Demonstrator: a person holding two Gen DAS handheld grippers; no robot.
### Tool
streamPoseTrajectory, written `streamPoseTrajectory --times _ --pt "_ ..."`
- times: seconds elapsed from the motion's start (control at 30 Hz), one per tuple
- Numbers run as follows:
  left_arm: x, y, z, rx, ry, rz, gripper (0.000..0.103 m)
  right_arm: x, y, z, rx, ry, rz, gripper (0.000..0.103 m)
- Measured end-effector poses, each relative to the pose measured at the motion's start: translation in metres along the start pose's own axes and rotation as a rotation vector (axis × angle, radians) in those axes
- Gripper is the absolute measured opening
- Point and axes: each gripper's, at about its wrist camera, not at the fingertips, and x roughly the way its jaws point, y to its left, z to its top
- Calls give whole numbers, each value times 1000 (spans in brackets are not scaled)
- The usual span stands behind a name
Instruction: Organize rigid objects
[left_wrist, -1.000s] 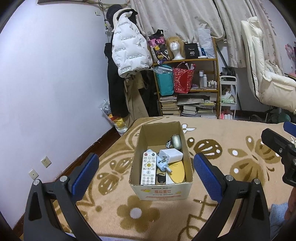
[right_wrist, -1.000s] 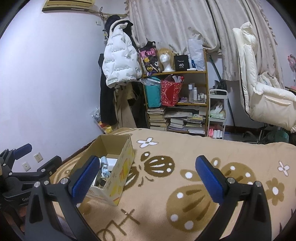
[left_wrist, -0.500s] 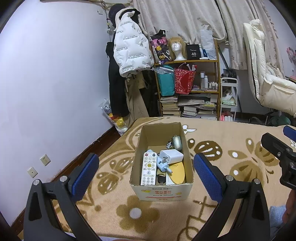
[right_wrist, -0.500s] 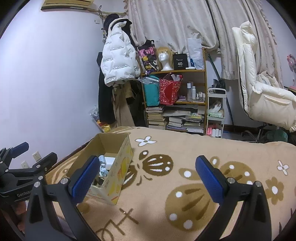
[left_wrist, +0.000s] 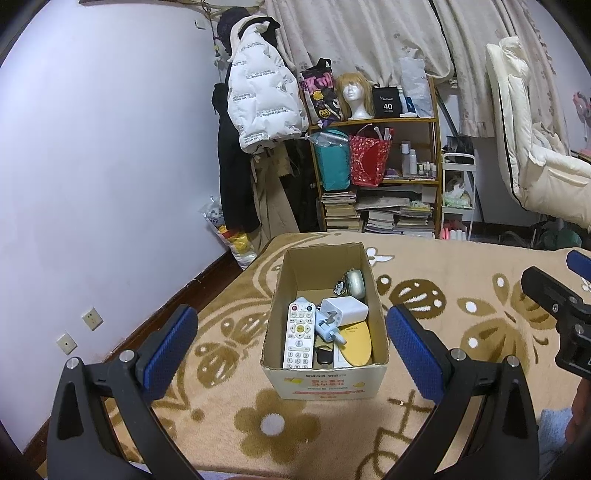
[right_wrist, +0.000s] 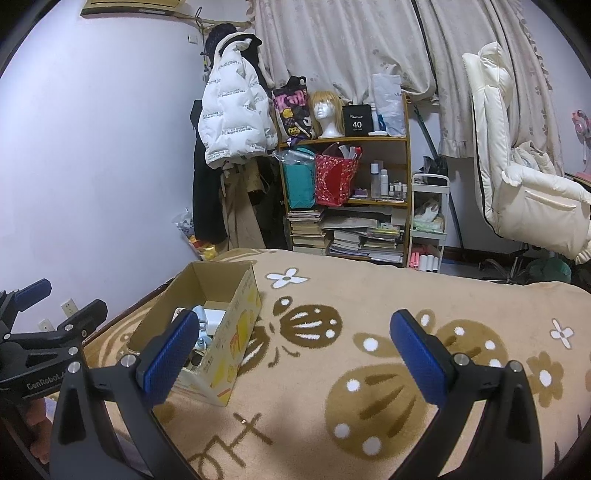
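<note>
both claws, left claw (left_wrist: 290, 339) and right claw (right_wrist: 293, 349), spread wide and empty; remote (left_wrist: 300, 336) lies flat in the cardboard box (left_wrist: 325, 384) on the bed, looks light, stiff, slick, so pinch its long edges mid-body.

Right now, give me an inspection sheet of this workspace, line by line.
Surface: tan plush blanket with brown flower pattern, covering a bed.
Job's things: open brown cardboard box holding a white remote control, white square charger, flat yellow oval piece and round pale clock-like object.
Clutter: nothing seen loose on the blanket.
Grippers: left tool open and empty, facing the box; right tool open and empty, to the box's right.
Cables: nothing seen.
Surroundings: wooden shelf of books and bags, white puffer jacket, cream padded chair.
</note>
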Motion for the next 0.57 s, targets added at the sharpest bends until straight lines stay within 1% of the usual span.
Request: streamPoseTrajectory --times 0.57 --pt "0 -1 0 0 -1 5 101 0 -1 2 -1 2 2 103"
